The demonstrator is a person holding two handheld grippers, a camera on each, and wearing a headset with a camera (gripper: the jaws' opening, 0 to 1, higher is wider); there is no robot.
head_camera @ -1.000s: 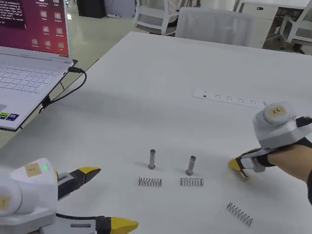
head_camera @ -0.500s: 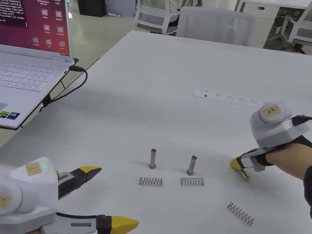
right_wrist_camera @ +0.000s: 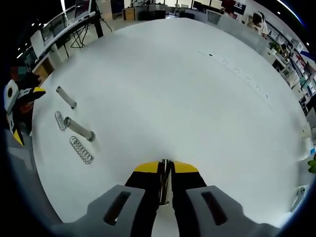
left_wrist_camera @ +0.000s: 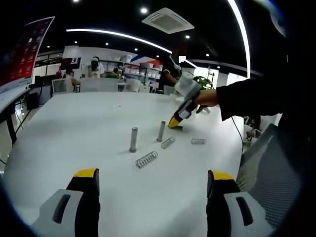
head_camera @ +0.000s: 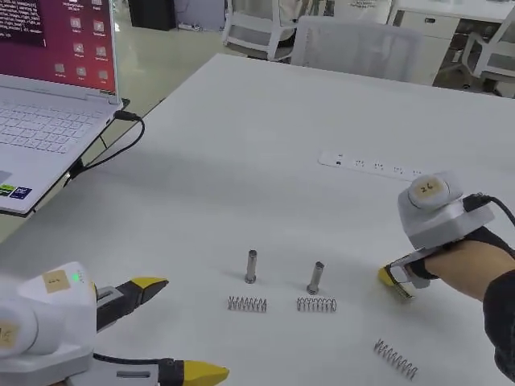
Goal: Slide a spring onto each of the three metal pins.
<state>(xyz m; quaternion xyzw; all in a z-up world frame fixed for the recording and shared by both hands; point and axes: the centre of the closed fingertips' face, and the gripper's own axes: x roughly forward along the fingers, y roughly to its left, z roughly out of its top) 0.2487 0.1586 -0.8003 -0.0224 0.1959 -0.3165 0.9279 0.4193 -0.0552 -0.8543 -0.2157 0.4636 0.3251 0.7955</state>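
Right gripper has edged leftward, clamped on a pin; left gripper gapes wide

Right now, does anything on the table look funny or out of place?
Nothing is spilled or broken. The left pin and middle pin stand upright, the left spring and middle spring lying before them. Oddly, the third pin is clamped in the right hand-held gripper, and the third spring lies alone, off to the right.

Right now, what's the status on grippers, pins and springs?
Left gripper open, empty. Right gripper shut on a pin. Two pins upright; three springs lie loose, none fitted. Nothing blocking.
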